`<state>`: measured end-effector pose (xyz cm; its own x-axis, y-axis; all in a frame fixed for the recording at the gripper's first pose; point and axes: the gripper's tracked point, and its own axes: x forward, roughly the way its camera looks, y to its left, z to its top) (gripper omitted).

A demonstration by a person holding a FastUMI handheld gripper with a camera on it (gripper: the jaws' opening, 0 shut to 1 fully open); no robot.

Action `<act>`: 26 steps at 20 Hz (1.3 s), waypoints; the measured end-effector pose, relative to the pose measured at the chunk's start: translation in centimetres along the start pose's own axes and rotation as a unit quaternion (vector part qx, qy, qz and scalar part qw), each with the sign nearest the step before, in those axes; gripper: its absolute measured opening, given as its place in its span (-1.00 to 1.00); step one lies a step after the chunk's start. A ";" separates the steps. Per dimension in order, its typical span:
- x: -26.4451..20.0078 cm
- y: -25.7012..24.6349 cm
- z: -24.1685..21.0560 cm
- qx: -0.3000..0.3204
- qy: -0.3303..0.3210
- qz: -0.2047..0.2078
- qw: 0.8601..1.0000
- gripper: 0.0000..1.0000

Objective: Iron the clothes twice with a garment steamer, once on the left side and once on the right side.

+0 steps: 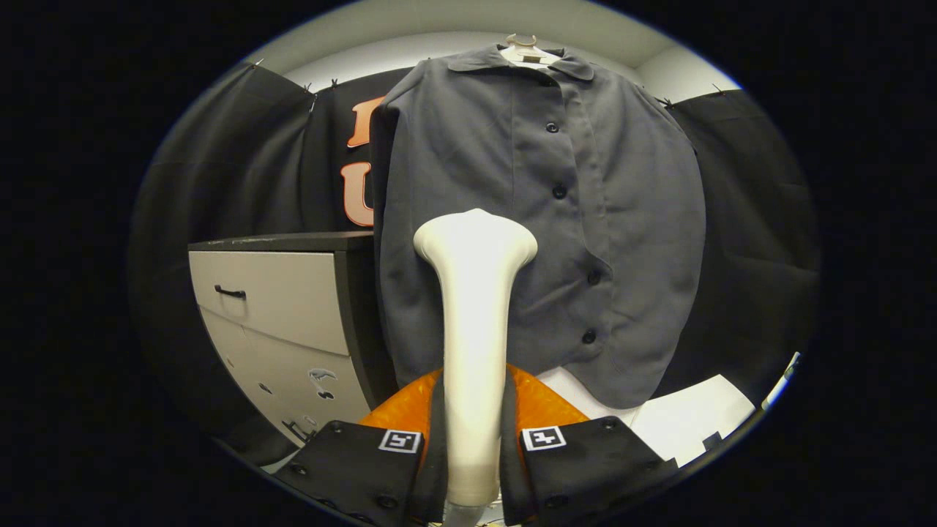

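Tongs [472, 468] clamp steamer [474, 307], its head masking the shirt [542, 219].

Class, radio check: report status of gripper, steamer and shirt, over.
Gripper shut on steamer. Steamer head up against grey shirt, on the side by the drawer cabinet. Shirt on hanger. Nothing in the way.

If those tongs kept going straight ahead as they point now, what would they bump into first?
Most likely the grey shirt on its hanger. The tongs grip a white steamer, whose head would reach the cloth first; how near it is, I cannot tell.
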<state>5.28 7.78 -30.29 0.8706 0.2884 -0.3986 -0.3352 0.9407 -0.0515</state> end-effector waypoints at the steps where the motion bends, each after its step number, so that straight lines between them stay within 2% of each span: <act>1: 0.0 -0.1 -0.4 -0.001 0.002 -0.001 1.000 -0.27; 10: -0.8 -0.5 -2.1 -0.010 0.016 0.001 1.000 -0.27; 13: -1.9 -0.3 -1.4 0.002 0.011 0.008 1.000 -0.26; 16: -3.8 -0.4 1.1 0.008 -0.013 0.014 1.000 -0.27; 21: -7.2 -2.3 8.1 0.026 -0.065 0.033 0.997 -0.27; 26: -9.6 -8.4 14.9 0.037 -0.117 -0.004 0.992 -0.27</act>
<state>5.10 -0.24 -12.34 0.9357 0.3064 -0.1751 -0.3084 0.9511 0.0167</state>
